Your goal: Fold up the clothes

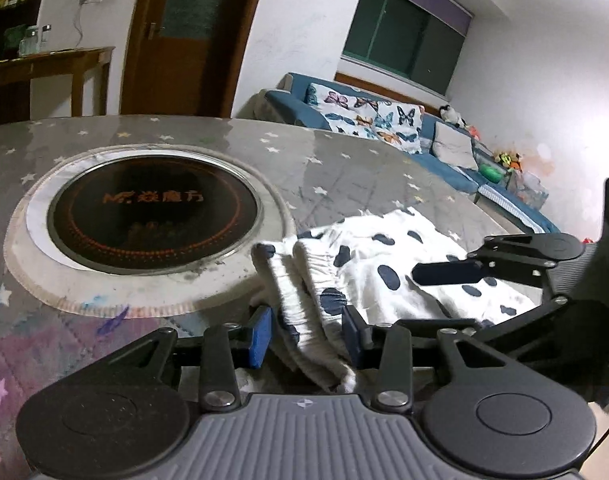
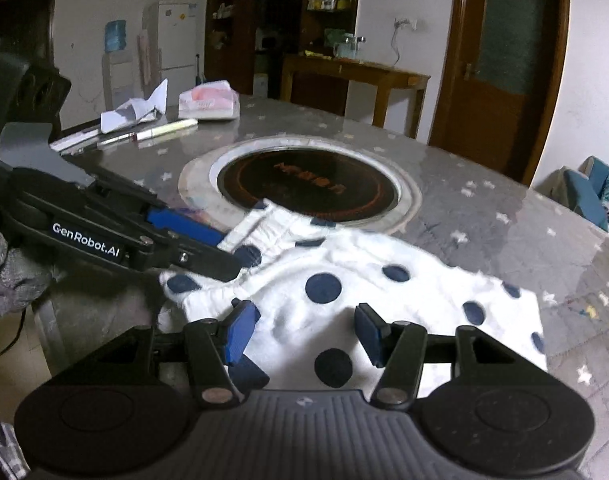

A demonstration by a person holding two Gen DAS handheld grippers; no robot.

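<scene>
A white garment with dark blue dots (image 1: pixel 384 264) lies on the grey star-patterned table, its ribbed waistband end bunched toward me. My left gripper (image 1: pixel 306 334) is open with the waistband folds lying between its blue pads, which do not press them. In the right wrist view the garment (image 2: pixel 344 280) spreads flat near the table's front edge. My right gripper (image 2: pixel 304 332) is open just above the cloth. The left gripper (image 2: pixel 208 240) comes in from the left there, its fingers around the waistband. The right gripper shows at the right of the left wrist view (image 1: pixel 448 274).
A round black induction hob (image 1: pixel 152 212) is set in the table (image 2: pixel 484 208) behind the garment. Pens, crumpled paper and a tissue pack (image 2: pixel 208 104) lie at the far left. A blue sofa (image 1: pixel 444 140) stands beyond the table. A grey cloth (image 2: pixel 4 268) hangs at left.
</scene>
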